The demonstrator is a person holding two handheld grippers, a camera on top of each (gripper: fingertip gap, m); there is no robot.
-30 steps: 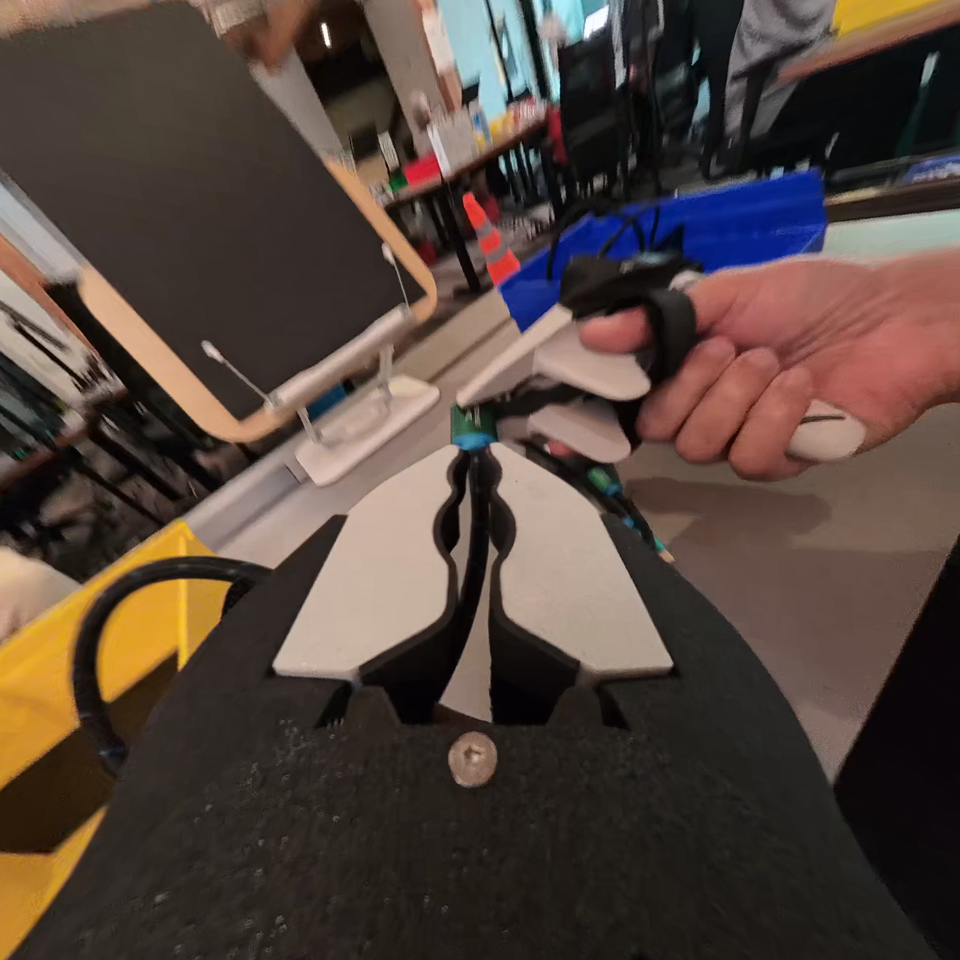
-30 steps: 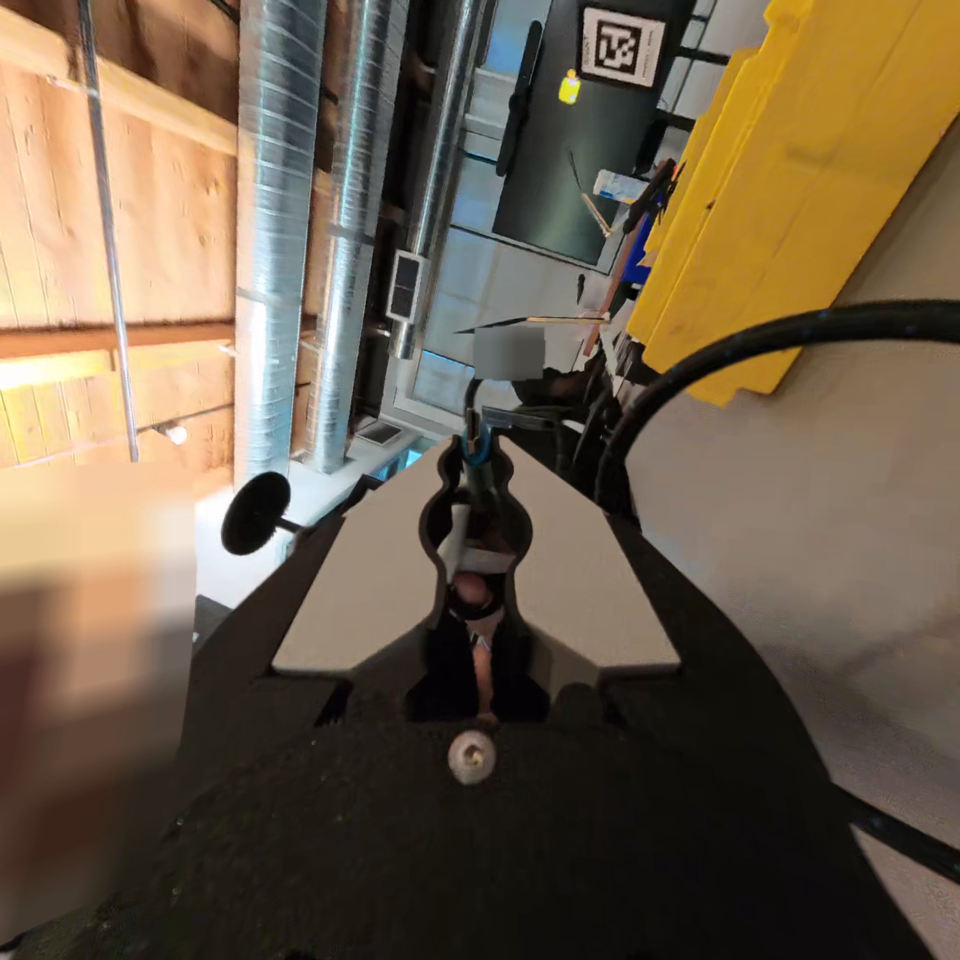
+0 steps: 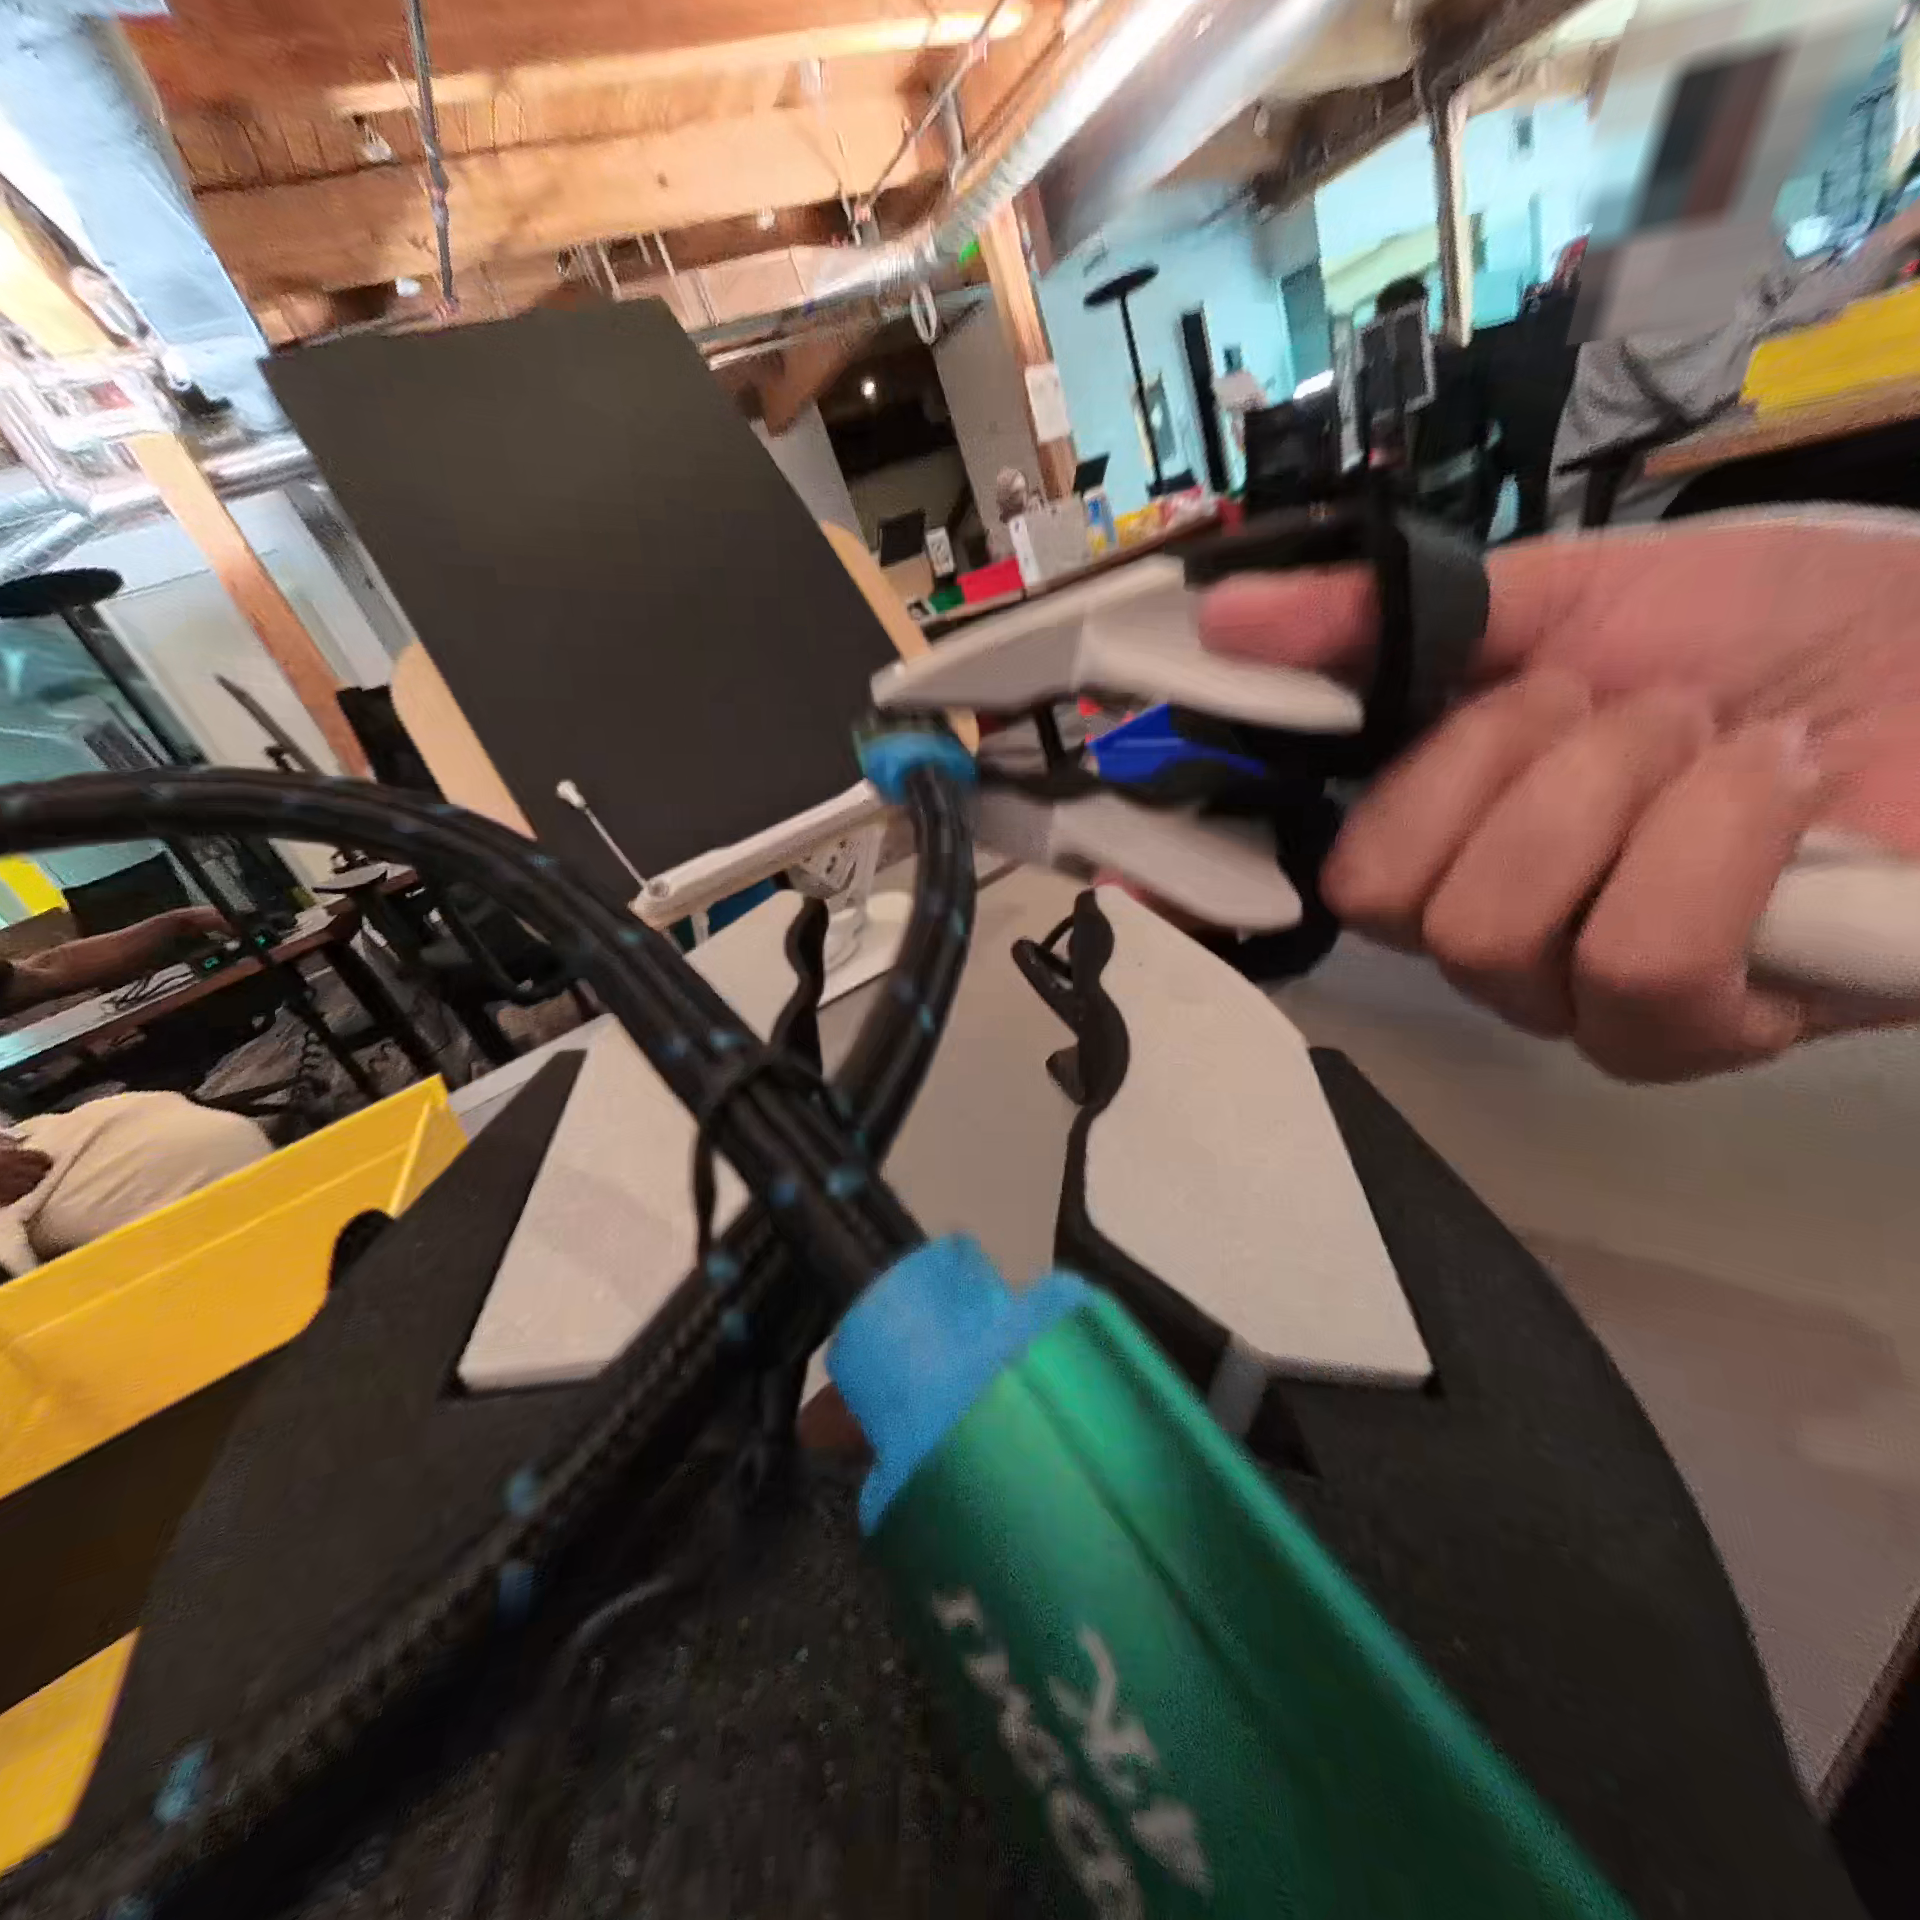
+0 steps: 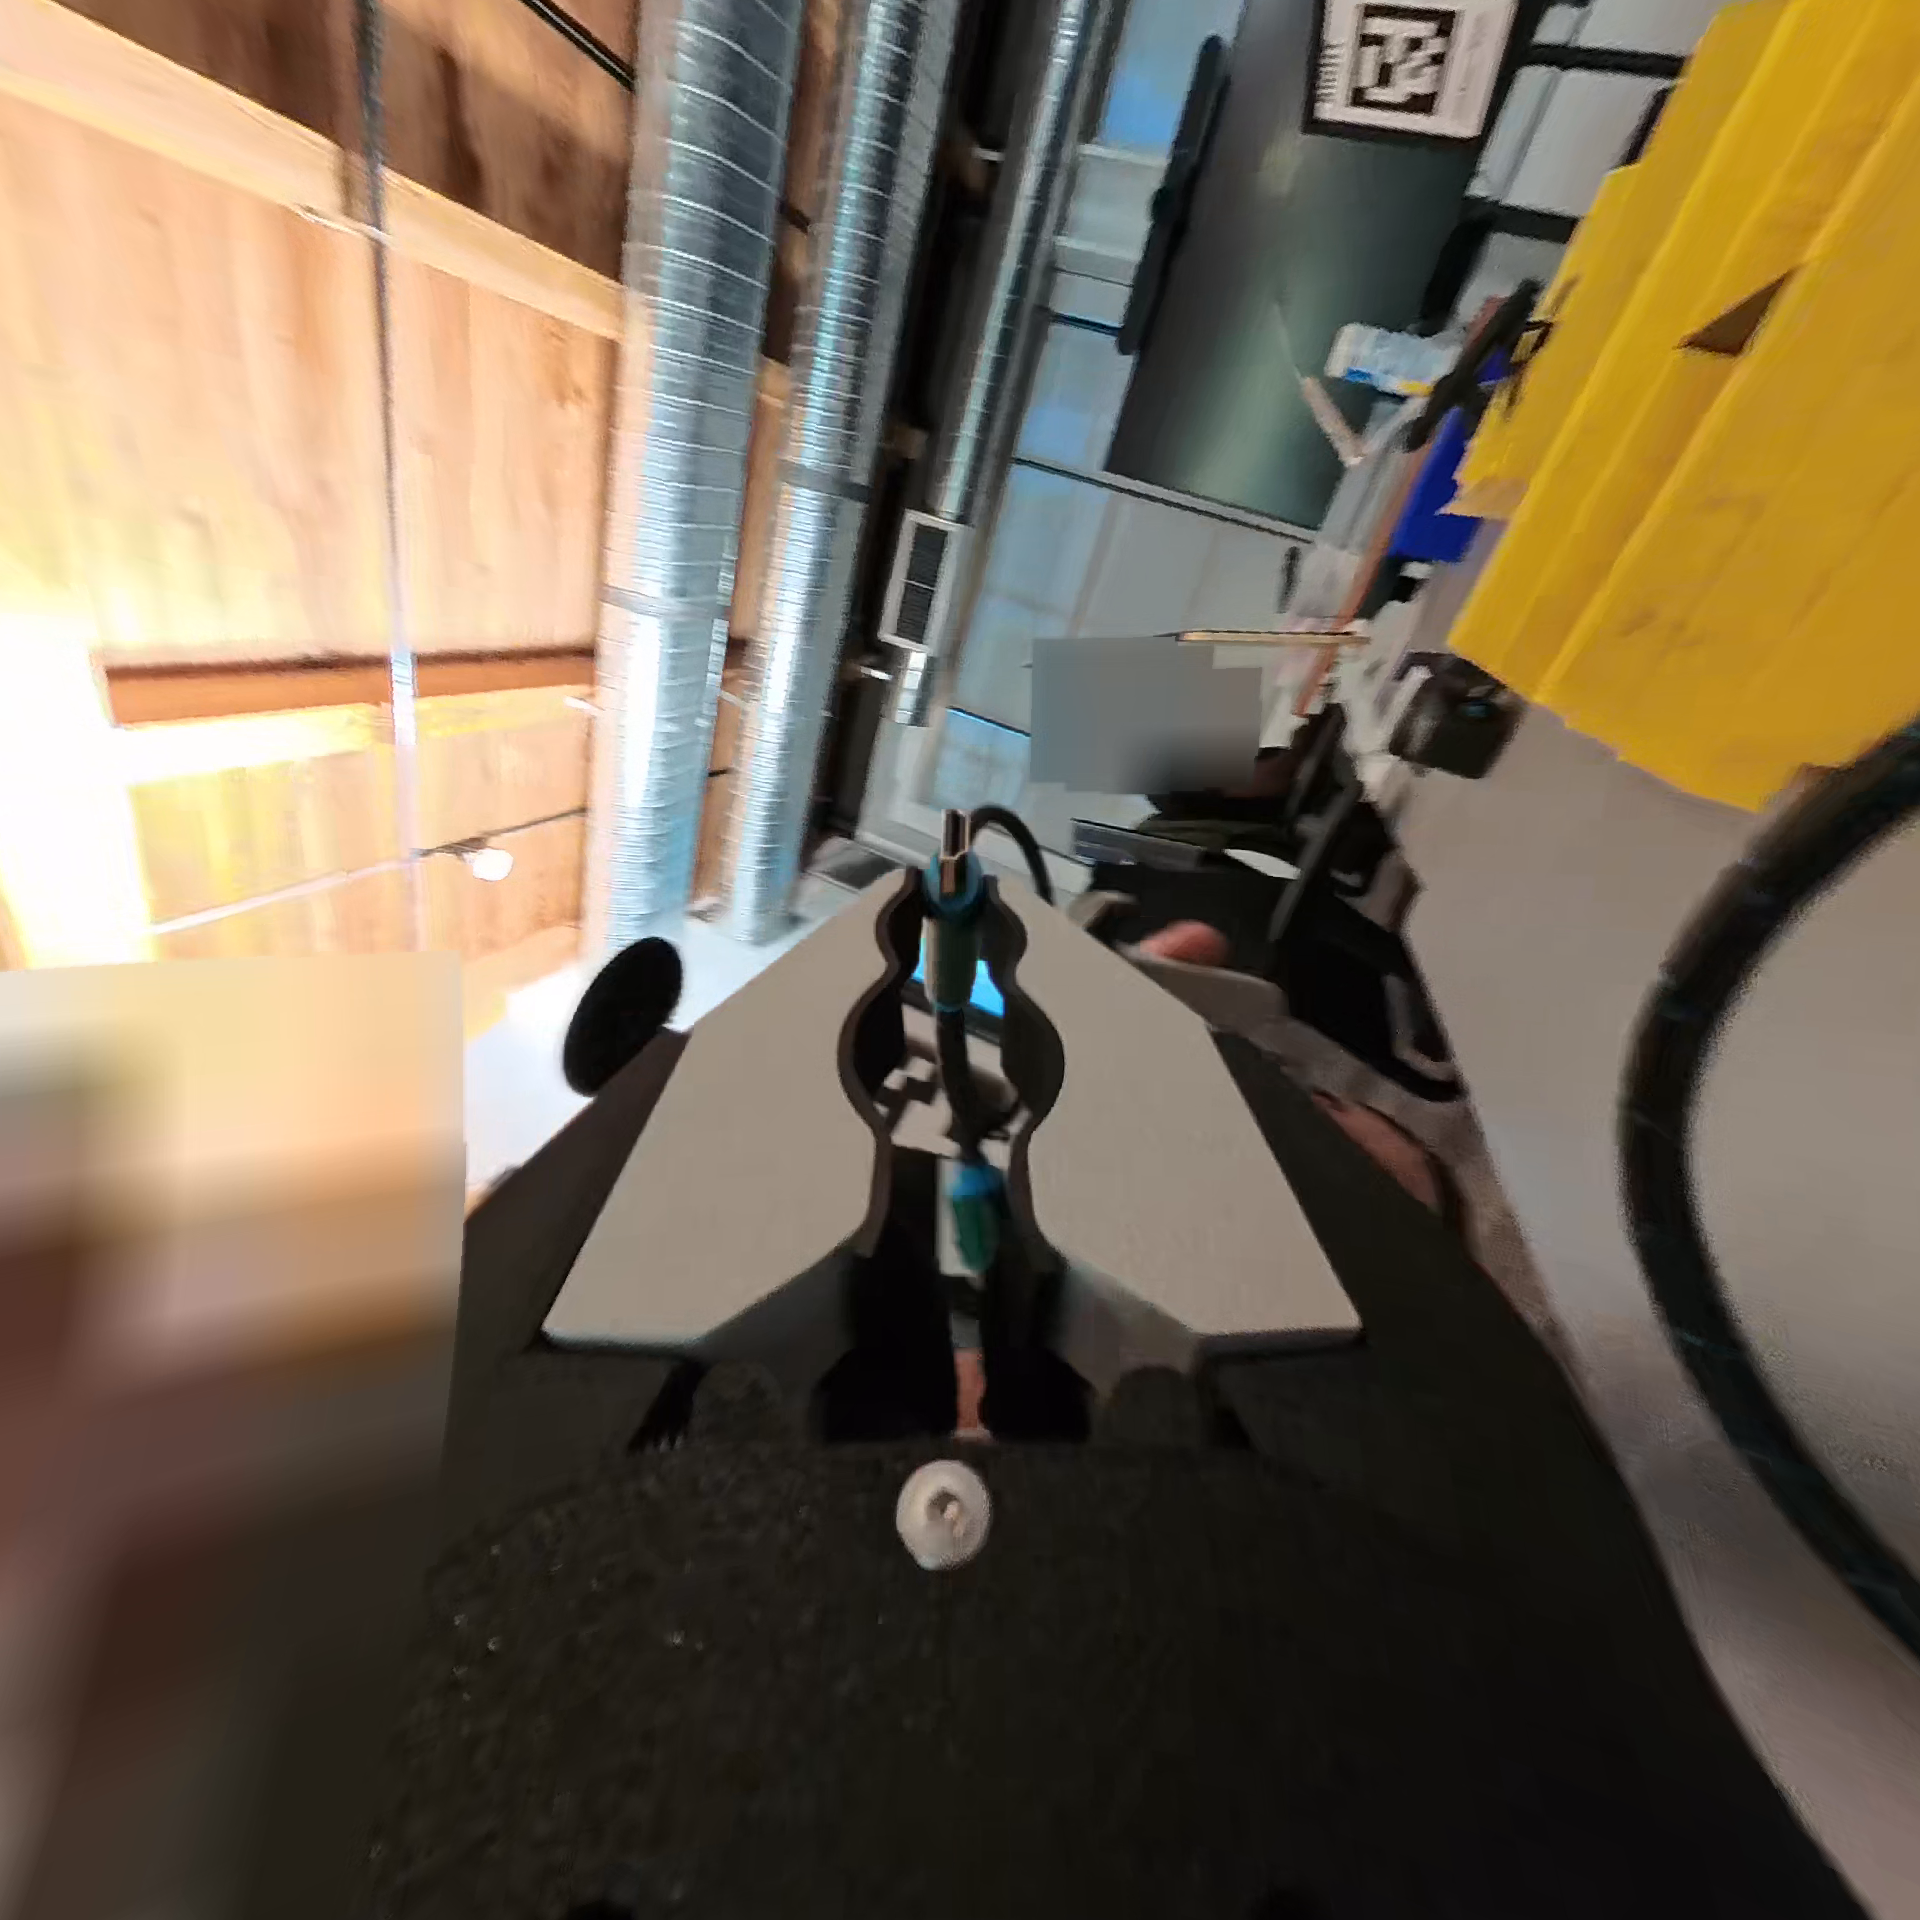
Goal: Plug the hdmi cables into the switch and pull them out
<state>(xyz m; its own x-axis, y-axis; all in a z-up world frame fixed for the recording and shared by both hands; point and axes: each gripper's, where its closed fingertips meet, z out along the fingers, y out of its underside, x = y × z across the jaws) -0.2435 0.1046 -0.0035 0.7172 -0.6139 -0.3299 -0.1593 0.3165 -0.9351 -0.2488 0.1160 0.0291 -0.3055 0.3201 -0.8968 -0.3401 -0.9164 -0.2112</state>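
while the right gripper (image 4: pixel 951 914) pinches an hdmi plug (image 4: pixel 954 883) at its tips, the left gripper (image 3: pixel 940 935) gapes beside it, cable (image 3: pixel 940 935) running between; switch unseen, so insertion needs finding it.

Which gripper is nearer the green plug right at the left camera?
Left. The green plug lies across the left gripper base, behind its open jaws; the right gripper sits farther ahead, shut on a second plug.
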